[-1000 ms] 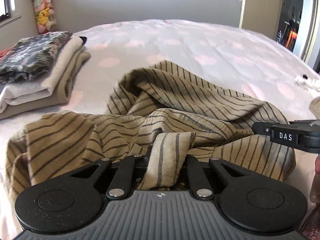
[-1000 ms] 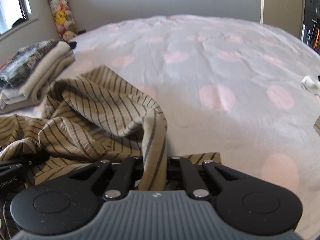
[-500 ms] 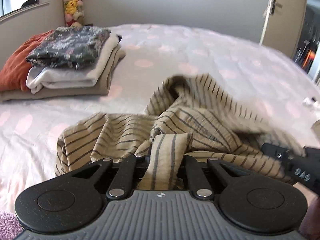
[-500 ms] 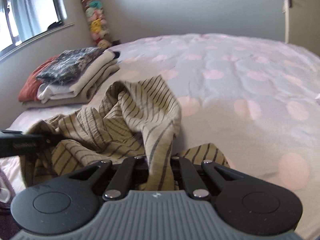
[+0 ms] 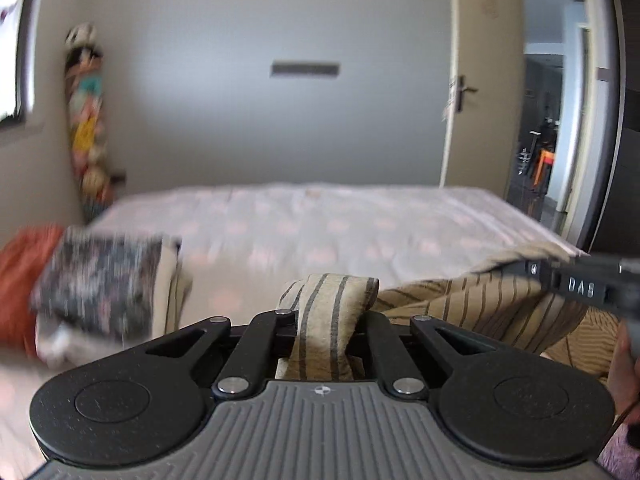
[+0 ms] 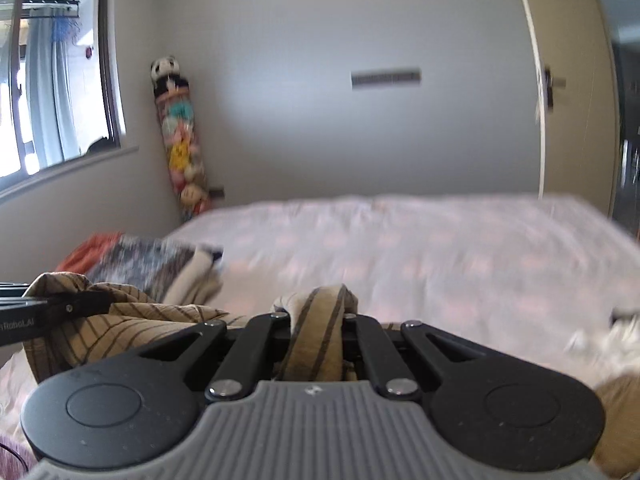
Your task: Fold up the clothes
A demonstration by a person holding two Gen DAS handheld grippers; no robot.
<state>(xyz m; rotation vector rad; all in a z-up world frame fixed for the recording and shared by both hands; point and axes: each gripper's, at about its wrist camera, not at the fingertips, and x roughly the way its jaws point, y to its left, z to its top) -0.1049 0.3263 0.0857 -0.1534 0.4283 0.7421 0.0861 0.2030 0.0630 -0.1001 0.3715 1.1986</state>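
The striped garment [image 5: 480, 312] is lifted off the bed [image 5: 320, 220] and hangs between your two grippers. It is a tan cloth with thin dark stripes. One bunched edge of it passes through the left gripper [image 5: 328, 320], and another bunched edge passes through the right gripper [image 6: 316, 320]. Both grippers are closed tightly on this cloth, with only the fabric between the fingers. In the left view you also see the tip of the other gripper at the right side, with the cloth draped over and under it.

I judge that the garment is light and very soft. It has no stiffness, so it will sag in the middle and swing when you move fast. It does not look slippery, but a thick bunch can slide out slowly if you pull hard sideways. It is better to hold it at two corners or at the shoulder line, so that the cloth opens flat when you spread your hands. Now each gripper holds a rolled bunch, and I cannot tell if these are true corners.

Farther away, on the left part of the bed, a pile of folded clothes [image 5: 104, 284] lies, with a dark flowered piece on top and an orange one beside it. The bed cover is pale with pink dots. Both views are blurred.
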